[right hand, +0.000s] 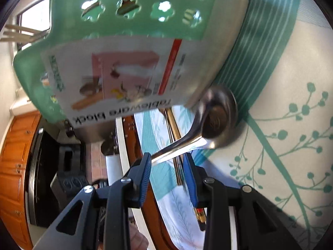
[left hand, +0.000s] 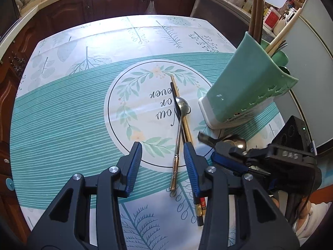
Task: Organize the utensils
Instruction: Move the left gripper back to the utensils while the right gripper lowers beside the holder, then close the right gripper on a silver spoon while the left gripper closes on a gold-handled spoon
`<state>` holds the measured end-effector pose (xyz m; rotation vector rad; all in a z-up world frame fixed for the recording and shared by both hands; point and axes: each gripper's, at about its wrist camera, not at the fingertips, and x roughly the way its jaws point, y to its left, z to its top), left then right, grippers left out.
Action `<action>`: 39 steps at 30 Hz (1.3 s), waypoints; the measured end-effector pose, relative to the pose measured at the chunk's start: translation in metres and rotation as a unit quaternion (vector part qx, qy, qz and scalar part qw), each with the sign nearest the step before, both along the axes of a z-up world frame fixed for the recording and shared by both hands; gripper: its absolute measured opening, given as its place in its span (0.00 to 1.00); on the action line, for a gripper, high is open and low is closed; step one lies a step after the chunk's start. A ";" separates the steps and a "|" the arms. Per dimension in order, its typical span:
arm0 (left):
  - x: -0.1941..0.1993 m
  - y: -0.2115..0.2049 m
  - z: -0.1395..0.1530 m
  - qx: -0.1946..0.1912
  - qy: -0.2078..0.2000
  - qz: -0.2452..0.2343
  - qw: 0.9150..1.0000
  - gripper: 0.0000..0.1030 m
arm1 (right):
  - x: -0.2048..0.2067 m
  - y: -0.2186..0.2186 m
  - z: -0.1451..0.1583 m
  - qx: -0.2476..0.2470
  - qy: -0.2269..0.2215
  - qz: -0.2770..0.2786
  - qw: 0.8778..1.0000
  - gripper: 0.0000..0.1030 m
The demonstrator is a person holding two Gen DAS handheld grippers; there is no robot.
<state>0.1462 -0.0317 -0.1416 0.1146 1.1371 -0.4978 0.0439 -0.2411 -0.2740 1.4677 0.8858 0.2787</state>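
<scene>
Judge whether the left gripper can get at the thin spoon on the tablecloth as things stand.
Probably yes: the left gripper hangs open over the thin spoon, its handle between the fingers; only the chopsticks beneath crowd it.

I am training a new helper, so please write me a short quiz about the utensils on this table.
1. True or false: the green tableware holder is empty.
2. The slim spoon lies across: A) the chopsticks; B) a plate; C) a fork.
3. Between which tongs is the large spoon handle?

Key
1. False: sticks stand in it.
2. A
3. The right tongs.
</scene>
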 end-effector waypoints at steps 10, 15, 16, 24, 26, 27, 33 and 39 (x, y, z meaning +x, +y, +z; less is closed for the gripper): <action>0.002 0.000 -0.004 0.005 0.003 -0.003 1.000 0.37 | -0.006 -0.002 0.011 -0.122 0.047 0.045 0.990 0.04; -0.001 0.002 -0.009 0.006 0.008 -0.002 1.000 0.37 | -0.004 0.011 0.049 -0.278 -0.004 0.114 0.954 0.24; -0.001 0.003 -0.010 0.006 0.009 -0.002 1.000 0.37 | -0.005 0.014 0.058 -0.313 -0.017 0.122 0.942 0.26; -0.004 0.012 -0.017 0.000 0.018 0.006 1.000 0.37 | -0.018 0.017 0.093 -0.445 -0.062 0.155 0.880 0.26; -0.004 0.012 -0.019 0.001 0.021 0.006 1.000 0.37 | -0.019 0.007 0.089 -0.446 -0.052 0.138 0.883 0.26; -0.004 0.011 -0.019 0.002 0.022 0.006 1.000 0.37 | -0.014 0.002 0.088 -0.445 -0.048 0.134 0.884 0.26; -0.004 0.007 -0.022 0.010 0.022 -0.005 1.000 0.37 | -0.006 -0.023 0.070 -0.433 -0.021 0.110 0.894 0.26; 0.002 -0.003 -0.026 0.016 0.029 -0.016 0.999 0.37 | 0.007 -0.020 0.057 -0.416 -0.021 0.106 0.903 0.26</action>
